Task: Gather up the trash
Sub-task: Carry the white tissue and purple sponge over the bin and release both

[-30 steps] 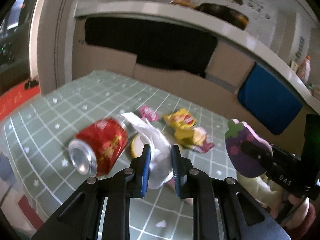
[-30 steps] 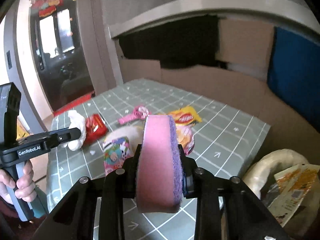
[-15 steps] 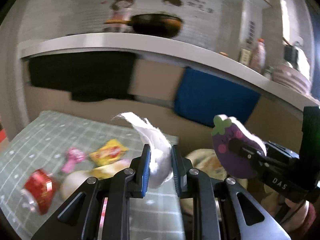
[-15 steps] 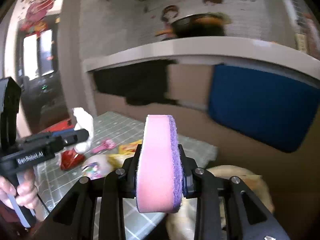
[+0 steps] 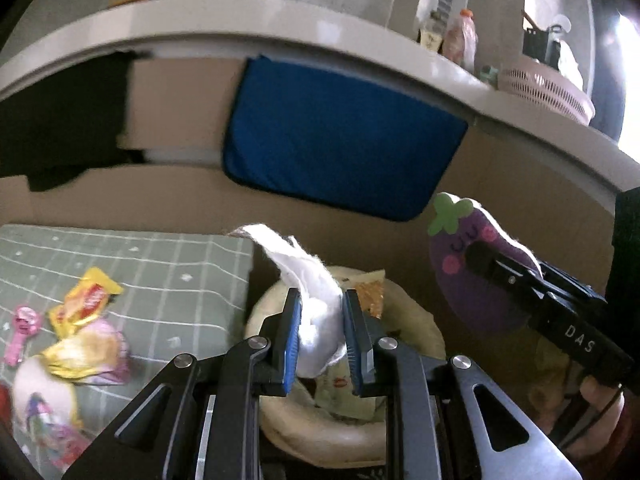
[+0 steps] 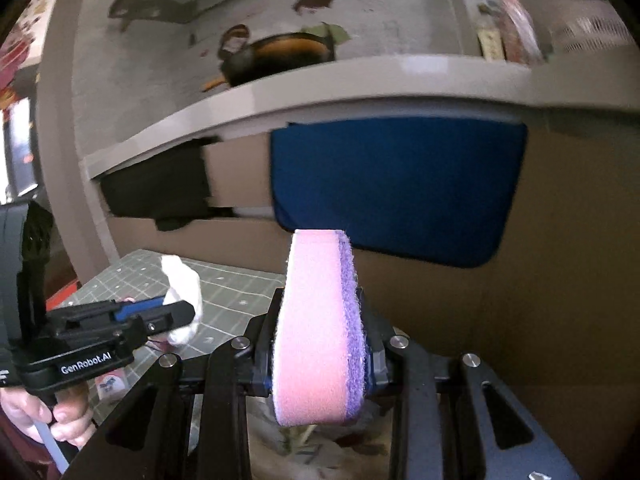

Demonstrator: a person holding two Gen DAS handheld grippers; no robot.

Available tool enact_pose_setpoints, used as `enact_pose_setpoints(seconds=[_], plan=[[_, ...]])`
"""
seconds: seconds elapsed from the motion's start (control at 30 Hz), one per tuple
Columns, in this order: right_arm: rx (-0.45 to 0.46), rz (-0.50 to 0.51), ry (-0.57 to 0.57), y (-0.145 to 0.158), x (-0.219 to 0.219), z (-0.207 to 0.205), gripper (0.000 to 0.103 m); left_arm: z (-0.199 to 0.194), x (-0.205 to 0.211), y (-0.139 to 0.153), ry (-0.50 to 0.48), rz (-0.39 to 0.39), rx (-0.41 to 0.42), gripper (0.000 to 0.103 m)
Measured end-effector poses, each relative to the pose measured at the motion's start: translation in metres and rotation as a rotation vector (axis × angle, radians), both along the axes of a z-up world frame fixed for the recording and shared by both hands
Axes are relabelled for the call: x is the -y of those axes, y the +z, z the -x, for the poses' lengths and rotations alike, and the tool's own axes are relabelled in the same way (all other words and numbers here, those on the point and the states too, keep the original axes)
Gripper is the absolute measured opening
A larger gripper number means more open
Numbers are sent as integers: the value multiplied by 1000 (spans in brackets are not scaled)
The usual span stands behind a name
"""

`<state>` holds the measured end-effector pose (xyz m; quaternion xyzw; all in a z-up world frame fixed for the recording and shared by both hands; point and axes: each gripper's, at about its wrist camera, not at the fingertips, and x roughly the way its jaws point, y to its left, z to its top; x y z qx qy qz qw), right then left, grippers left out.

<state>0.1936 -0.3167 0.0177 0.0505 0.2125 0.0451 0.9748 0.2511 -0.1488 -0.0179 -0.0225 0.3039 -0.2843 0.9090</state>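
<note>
A home kitchen: a white counter [image 5: 280, 36] carries a pan [image 6: 276, 60], bottles [image 5: 460, 40] and a pink colander [image 5: 548, 92].

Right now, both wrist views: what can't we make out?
- Left wrist: inside of the trash bag, mostly blocked by the left hand-held gripper and its crumpled tissue.
- Left wrist: printed wrapper, blurred and cut by the left edge.
- Right wrist: the bag below, covered by the right hand-held gripper and its eggplant sponge.
- Right wrist: bottles on the shelf, motion-blurred.
</note>
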Motion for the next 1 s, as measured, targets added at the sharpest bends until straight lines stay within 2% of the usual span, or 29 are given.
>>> enact_pose_setpoints(seconds=[0.2, 0.57, 1.0], plan=[[-40, -33, -26, -22, 20, -11, 29, -13, 21, -20, -43, -12, -41, 21], [-126, -47, -25, -61, 24, -33, 29, -39, 28, -64, -45, -15, -188, 21], [-184, -54, -39, -83, 25, -45, 29, -47, 29, -72, -57, -8, -221, 21]])
